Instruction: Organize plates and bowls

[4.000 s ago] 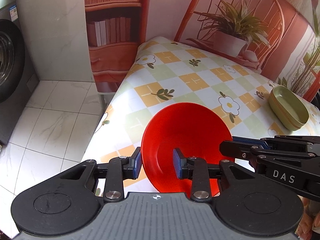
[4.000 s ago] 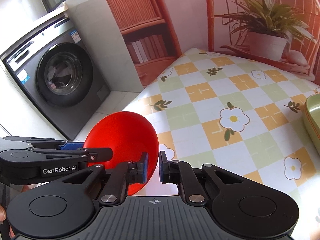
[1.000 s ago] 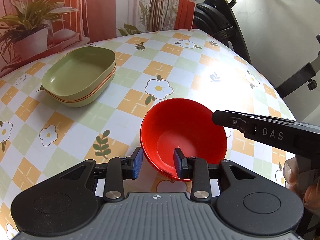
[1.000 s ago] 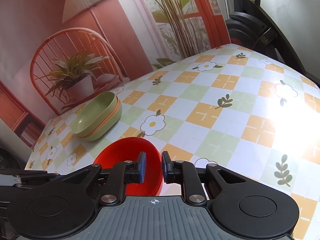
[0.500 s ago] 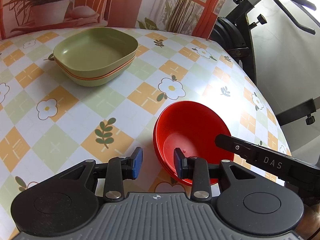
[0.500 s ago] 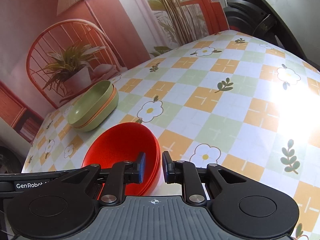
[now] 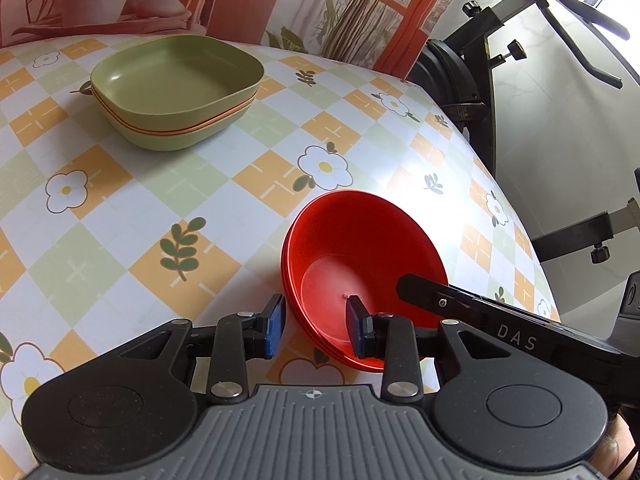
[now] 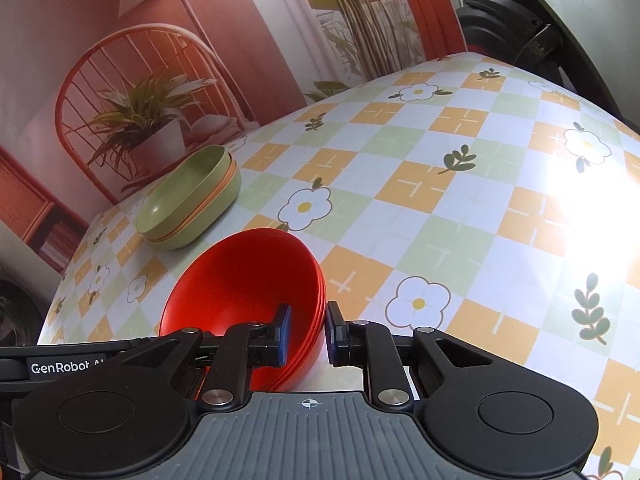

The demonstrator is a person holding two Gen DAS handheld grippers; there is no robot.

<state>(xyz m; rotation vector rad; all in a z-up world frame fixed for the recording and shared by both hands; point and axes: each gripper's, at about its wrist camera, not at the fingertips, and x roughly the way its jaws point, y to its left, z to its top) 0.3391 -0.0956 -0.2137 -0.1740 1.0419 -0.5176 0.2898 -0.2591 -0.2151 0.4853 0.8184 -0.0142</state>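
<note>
The red bowls (image 7: 362, 264) sit in a little stack on the table (image 7: 120, 208), near its front edge, well apart from the green dishes (image 7: 176, 92) stacked at the back; the stack of red bowls looks tipped a bit, not flat. The left gripper (image 7: 316, 330) has one finger outside the rim and one inside, with a wide gap, so it is let go and not pinching; the right gripper (image 8: 307, 336) also has a finger on each side of the rim on the other side, and I think it is only loosely around it, with a small gap showing. What could go wrong: if either gripper pulls back at a slant, a finger may hook the rim and drag the bowls; they are light and slippery, so they may slide off the edge or the stack may come apart; lifting the fingers straight up and away looks safest.
</note>
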